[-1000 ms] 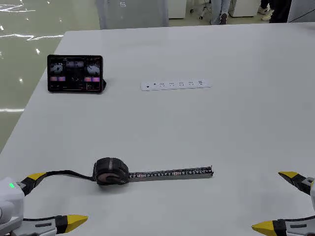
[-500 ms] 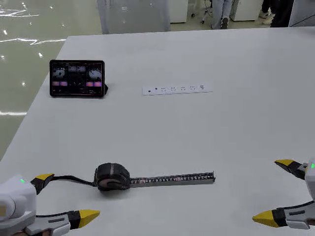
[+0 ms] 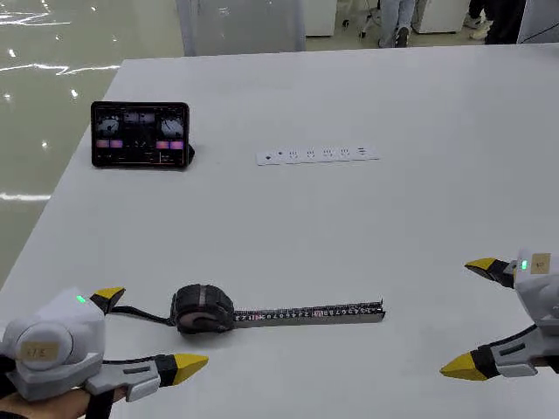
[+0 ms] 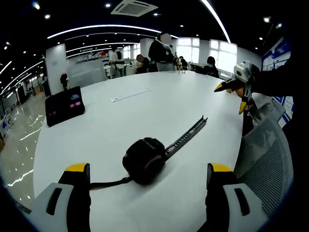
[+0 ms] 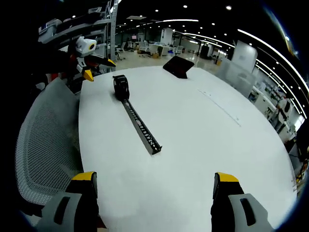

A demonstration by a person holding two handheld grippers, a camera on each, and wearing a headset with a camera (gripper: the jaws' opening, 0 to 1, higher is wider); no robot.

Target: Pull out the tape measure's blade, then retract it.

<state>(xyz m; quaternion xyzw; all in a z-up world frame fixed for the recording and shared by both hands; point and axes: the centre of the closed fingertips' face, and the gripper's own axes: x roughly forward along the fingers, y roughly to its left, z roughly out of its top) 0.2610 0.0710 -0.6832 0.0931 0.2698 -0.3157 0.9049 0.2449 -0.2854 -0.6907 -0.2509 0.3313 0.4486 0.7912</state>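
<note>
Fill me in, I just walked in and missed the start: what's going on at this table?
A person holds a two-jaw gripper in each hand over a white table. A tape measure lies on it, its blade partly pulled out and flat. The left gripper is open near the strap end; the right gripper is open beyond the blade's tip. Neither grips anything.

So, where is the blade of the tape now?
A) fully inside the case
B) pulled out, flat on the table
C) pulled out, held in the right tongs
B: the blade lies stretched out of the case on the table, while the left tongs and right tongs stand open, apart from it.
</note>
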